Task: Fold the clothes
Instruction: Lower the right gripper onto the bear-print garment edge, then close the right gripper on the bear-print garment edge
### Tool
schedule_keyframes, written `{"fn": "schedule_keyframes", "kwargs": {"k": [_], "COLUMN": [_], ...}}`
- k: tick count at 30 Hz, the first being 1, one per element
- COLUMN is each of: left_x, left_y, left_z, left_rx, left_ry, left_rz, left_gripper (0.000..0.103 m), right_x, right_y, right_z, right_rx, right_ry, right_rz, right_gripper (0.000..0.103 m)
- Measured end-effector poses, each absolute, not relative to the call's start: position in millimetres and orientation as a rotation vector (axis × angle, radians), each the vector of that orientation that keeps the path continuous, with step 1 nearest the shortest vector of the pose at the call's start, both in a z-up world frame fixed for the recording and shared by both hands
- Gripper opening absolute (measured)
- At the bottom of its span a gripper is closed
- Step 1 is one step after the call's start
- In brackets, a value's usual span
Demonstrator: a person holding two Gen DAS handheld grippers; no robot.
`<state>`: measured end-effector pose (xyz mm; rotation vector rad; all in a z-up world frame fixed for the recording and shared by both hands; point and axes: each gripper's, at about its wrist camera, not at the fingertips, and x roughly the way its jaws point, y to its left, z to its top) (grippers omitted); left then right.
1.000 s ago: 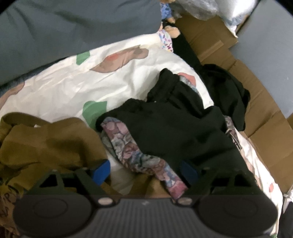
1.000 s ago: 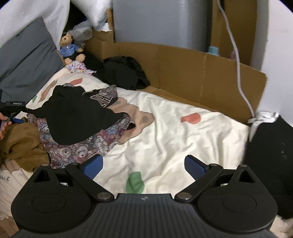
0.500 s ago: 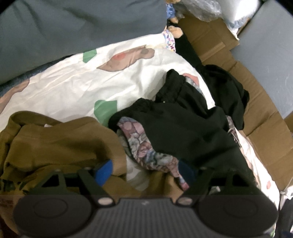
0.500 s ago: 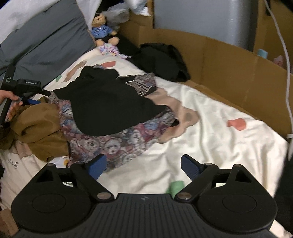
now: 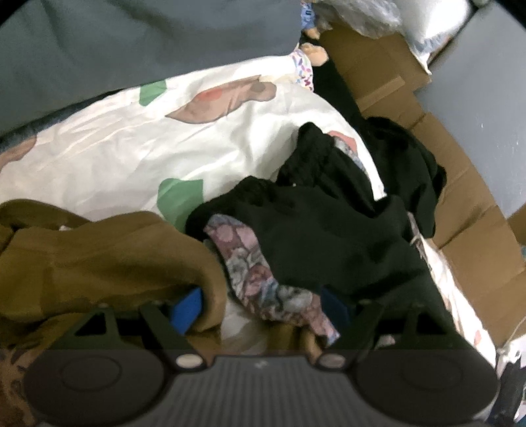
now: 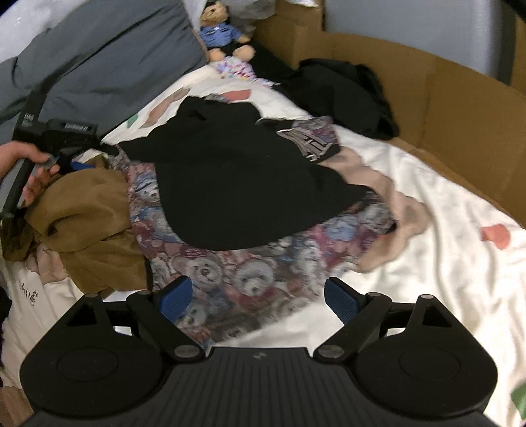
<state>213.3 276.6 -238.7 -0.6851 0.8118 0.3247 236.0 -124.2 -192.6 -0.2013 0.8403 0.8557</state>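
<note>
Over the bed [image 6: 443, 249], the right tool [image 6: 258, 295] is hanging wide open with nothing between its blue pads, just above the teddy-bear cloth [image 6: 250, 262]. A black top [image 6: 236, 184] is lying on that cloth. To the left, the left tool [image 5: 259, 303] is also sitting wide open, low in the pile, with the brown top [image 5: 98, 256] bunching over its left pad and the bear cloth beside its right one. A hand [image 6: 29, 170] is holding it. A teddy bear [image 6: 220, 29] is sitting far back.
</note>
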Motion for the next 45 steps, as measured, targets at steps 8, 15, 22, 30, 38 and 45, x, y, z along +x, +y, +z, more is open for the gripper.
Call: {"fn": "schedule_keyframes", "kwargs": {"k": [8,15,22,30,38,45], "left_x": [214,207,214,229,252,248], "left_y": [287,289,286,275,276,258], "left_z": [-241,-214,-204,-268,-272,-272], "left_rx": [-0.772,-0.749,-0.77,-0.871,-0.886,-0.858], "left_ry": [0.734,0.687,0.718,0.847,0.856,0.838], "left_rz": [0.372,0.34,0.293,0.361,0.402,0.477], "left_gripper": [0.081,0.077,0.077,0.079,0.1,0.098], "right_x": [220,212,211,216,221,225], "right_y": [-85,-72,-70,-69,-68,-69], "right_z": [-205,-212,-217,-218,-219,-220], "right_rx": [-0.275,-0.322,-0.361,-0.425,-0.488,-0.537], "right_ry": [0.838,0.853,0.881,0.899,0.916,0.929], "right_rz": [0.931,0.954,0.959,0.943,0.927,0.914], "right_gripper": [0.091,0.091,0.091,0.091,0.032,0.013]}}
